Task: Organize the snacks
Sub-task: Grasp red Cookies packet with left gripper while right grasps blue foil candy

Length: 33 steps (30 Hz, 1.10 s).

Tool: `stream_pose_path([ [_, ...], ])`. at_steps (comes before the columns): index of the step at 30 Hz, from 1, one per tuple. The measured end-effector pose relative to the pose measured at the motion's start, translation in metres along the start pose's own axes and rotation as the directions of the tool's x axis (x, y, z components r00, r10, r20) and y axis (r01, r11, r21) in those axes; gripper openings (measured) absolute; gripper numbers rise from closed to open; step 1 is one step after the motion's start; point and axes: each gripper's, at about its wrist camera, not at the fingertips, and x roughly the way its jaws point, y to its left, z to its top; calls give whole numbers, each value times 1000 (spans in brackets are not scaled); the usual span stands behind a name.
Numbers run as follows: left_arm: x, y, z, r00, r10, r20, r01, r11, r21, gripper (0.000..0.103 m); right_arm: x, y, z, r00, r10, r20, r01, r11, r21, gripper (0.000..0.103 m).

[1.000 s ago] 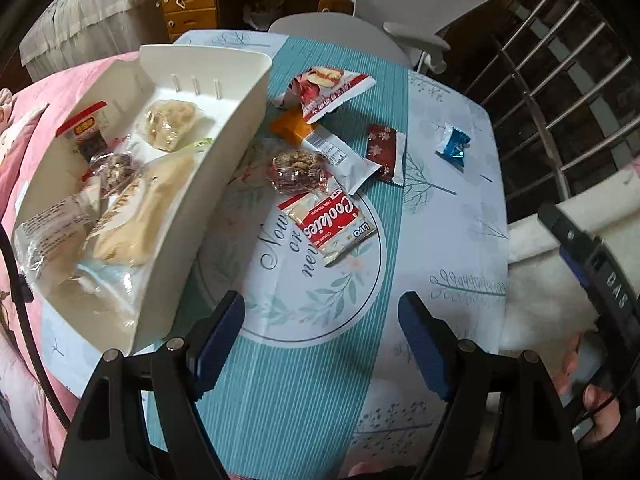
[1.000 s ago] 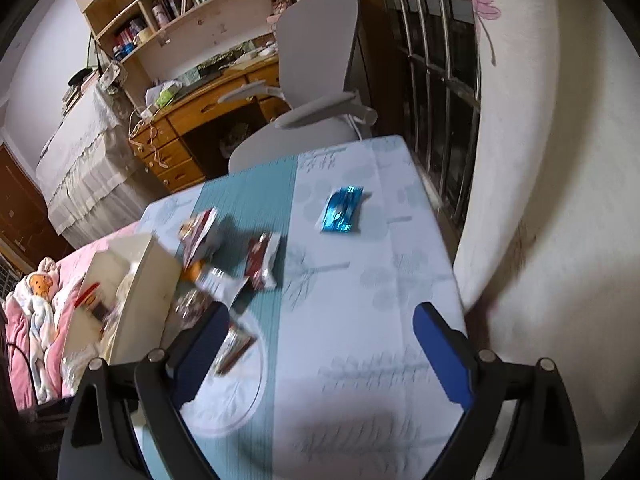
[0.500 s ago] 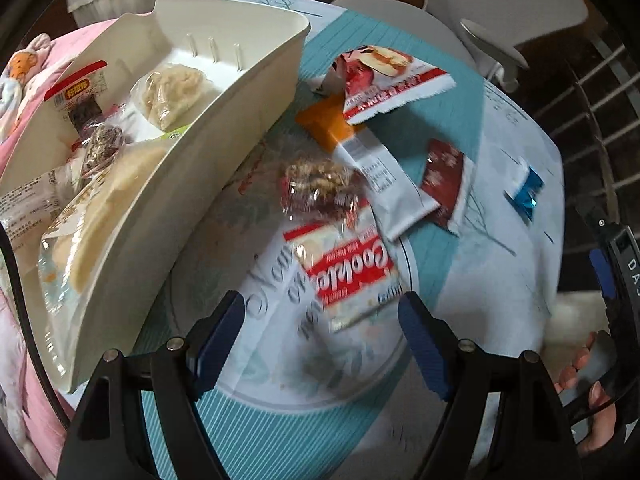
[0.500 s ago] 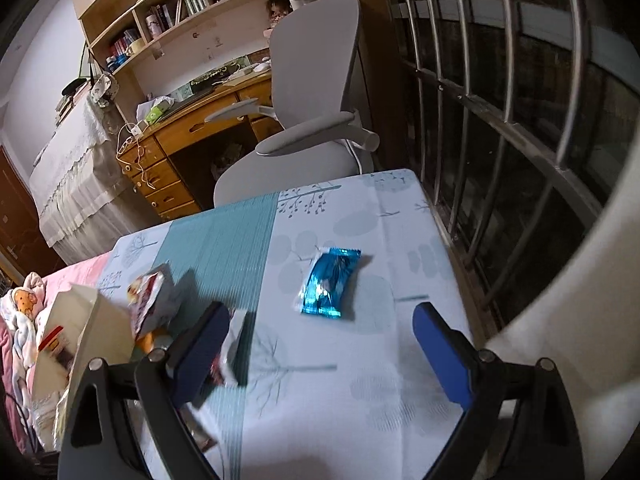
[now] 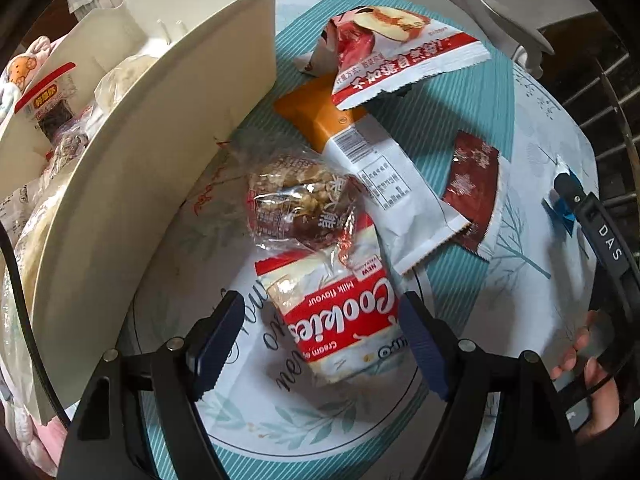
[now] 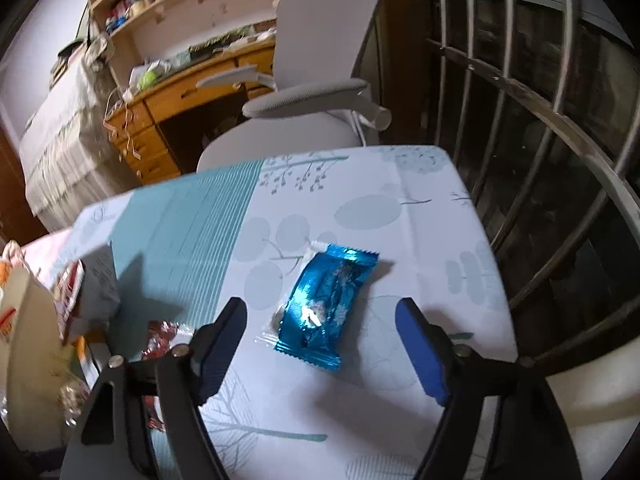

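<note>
A: Both hands are going in at once. The left gripper [image 5: 322,334] points straight down over the cookies [image 5: 340,320], jaws apart, the pack lying flat on the table [image 5: 520,280] between the pads, nothing pinched yet.

B: And the bin [image 5: 168,152] sits just left of it, already part full. Short carry.

A: On the other side, the right gripper [image 6: 320,348] has the blue candy [image 6: 324,304] lined up between its fingers. Those jaws have just been closing in, but there is clear cloth on both sides of the wrapper, so no grip.

B: So this is the reach, two pickups pending. What's next?

A: I'd say drop lower and squeeze. The cookies are partly under the nut cake [image 5: 300,208], so lifting may drag that along. The candy lies alone, well apart from the pile.

B: It's a thin foil wrapper, so the pads need to get right down to the cloth.
</note>
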Motion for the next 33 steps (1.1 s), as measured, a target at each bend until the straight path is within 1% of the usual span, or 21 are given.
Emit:
stream_pose_path([
  [2,4,0,2,1000,-5,-4,5,1000,-6,78,5,3,-2,1000,8,-10,-8,1000,-5,75],
  [4,7,-1,3,1000,-2,-5,2,1000,-9,78,10,8,-3,1000,-10,-18,10,999,-33,71],
  [7,8,-3,1,1000,-13,-2,13,1000,-10,73,16,15,-5,998,-51,-22,49,995,-86,63],
  [8,10,-4,1,1000,-16,-4,16,1000,-12,70,17,16,-5,998,-60,-25,57,994,-95,60],
  [10,12,-1,0,1000,-19,-7,19,1000,-21,68,17,17,-5,997,-76,-19,74,992,-105,56],
  [12,13,1,-4,1000,-17,2,17,999,-29,67,17,17,-7,996,-91,-8,90,989,-118,48],
  [14,12,2,-6,1000,-18,4,18,999,-29,65,16,16,-8,996,-92,-3,91,987,-130,46],
  [18,11,1,-9,1000,-21,2,22,1000,-19,55,14,12,-7,997,-77,-6,75,988,-132,43],
  [21,11,0,-7,1000,-24,-5,24,1000,-18,54,13,11,-7,997,-74,-24,70,988,-136,42],
  [27,7,-2,-4,1000,-18,-22,18,1000,7,54,1,3,-11,995,-82,-61,76,993,-89,40],
  [33,7,1,-6,997,-38,-68,38,999,9,50,-19,-6,-20,992,-88,-88,81,993,-83,38],
])
